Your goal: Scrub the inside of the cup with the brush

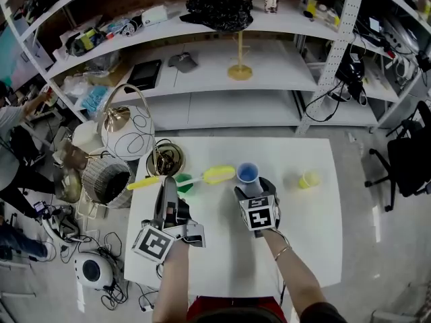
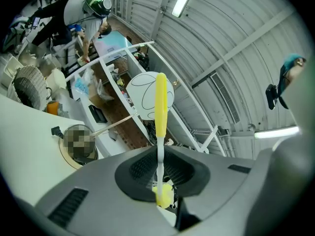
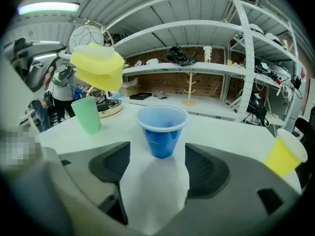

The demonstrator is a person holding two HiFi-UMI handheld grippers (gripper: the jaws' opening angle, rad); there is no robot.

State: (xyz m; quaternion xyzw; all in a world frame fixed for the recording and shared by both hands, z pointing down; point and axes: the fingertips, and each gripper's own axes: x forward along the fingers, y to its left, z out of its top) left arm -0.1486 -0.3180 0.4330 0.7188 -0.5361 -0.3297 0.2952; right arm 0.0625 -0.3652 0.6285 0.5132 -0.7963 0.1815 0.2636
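A blue cup stands upright on the white table. In the right gripper view the blue cup sits just beyond my jaws, clear of both pads. My right gripper is open around the space just before it. My left gripper is shut on the thin white shaft of the brush, held level above the table. Its yellow sponge head hovers just left of the blue cup. The yellow handle sticks out past the jaws.
A green cup stands under the brush; a yellow cup stands at the right. A brass dish, a wire globe and a wicker basket crowd the table's far left corner. White shelves rise behind.
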